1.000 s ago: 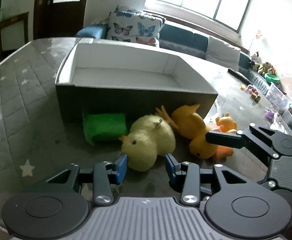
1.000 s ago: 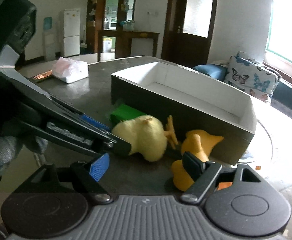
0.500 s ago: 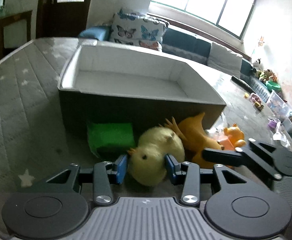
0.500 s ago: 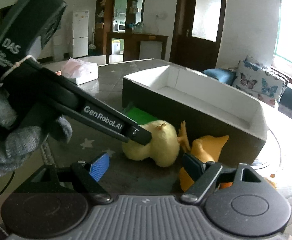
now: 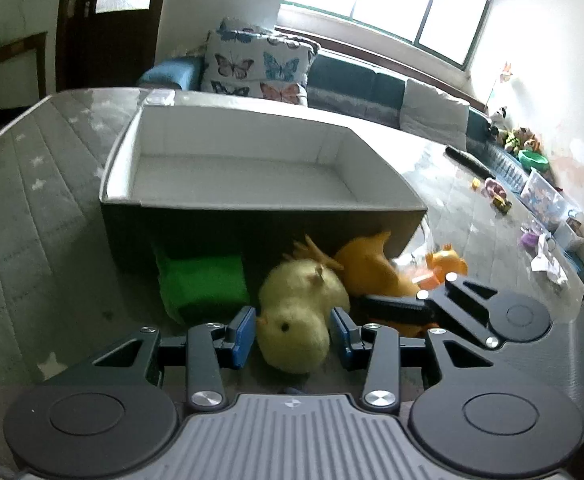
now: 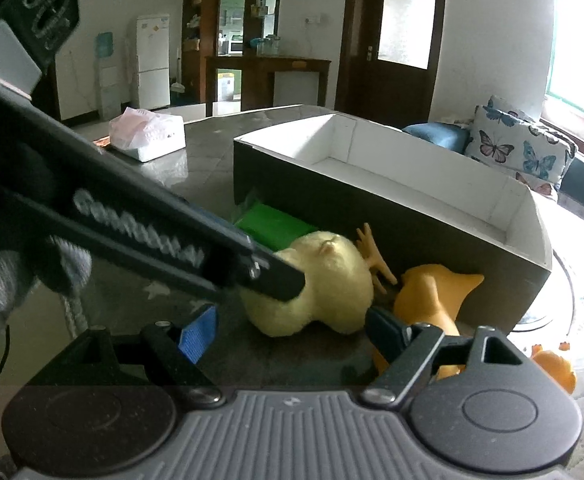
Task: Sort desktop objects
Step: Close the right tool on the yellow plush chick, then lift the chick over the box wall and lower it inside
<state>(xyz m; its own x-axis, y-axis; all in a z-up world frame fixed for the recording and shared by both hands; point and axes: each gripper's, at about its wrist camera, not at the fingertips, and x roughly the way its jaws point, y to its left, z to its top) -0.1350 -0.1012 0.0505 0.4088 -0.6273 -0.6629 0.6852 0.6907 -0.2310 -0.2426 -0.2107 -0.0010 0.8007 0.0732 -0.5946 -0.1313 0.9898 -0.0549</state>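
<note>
A fluffy yellow chick toy (image 5: pixel 297 312) lies on the grey table in front of the open box (image 5: pixel 252 200). My left gripper (image 5: pixel 293 336) has its blue pads on both sides of the chick's head, touching or nearly touching it. An orange rubber chicken (image 5: pixel 371 272) lies right of the chick, and a green block (image 5: pixel 204 284) lies left of it against the box wall. My right gripper (image 6: pixel 288 328) is open and empty; its right finger (image 6: pixel 387 336) is next to the orange chicken (image 6: pixel 431 296). The chick (image 6: pixel 323 284) shows there too, with the left gripper's finger on it.
A small orange duck (image 5: pixel 447 264) sits right of the rubber chicken. A tissue pack (image 6: pixel 148 136) lies on the far table. Small toys and clear containers (image 5: pixel 543 208) line the right edge. A sofa with butterfly pillows (image 5: pixel 260 68) stands behind the table.
My left gripper has moved forward around the chick and narrowed onto its head. My right gripper has come closer to the orange chicken.
</note>
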